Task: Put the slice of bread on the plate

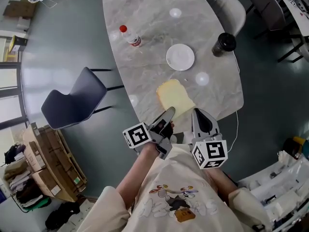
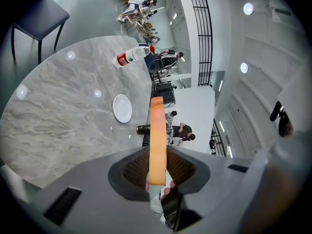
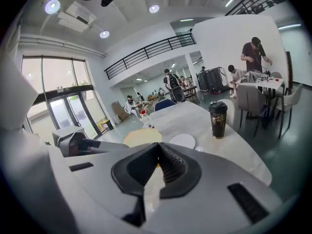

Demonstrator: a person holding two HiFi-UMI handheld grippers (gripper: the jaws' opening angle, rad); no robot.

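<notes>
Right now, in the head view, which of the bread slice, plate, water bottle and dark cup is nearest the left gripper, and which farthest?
1. The slice of bread, clamped in the jaws of the left gripper, at the near edge.
2. The plate, mid-table beyond the bread.
3. The water bottle, far left, and the dark cup, far right: too close to call.

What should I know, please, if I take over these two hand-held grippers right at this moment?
Left hand-held gripper: shut on the pale yellow square slice of bread, held over the near end of the grey marble table.
Right hand-held gripper: shut, empty, beside it.
Round white plate: empty, farther along the table.
Done: bread grasped. To do: carry it to the plate and release.
</notes>
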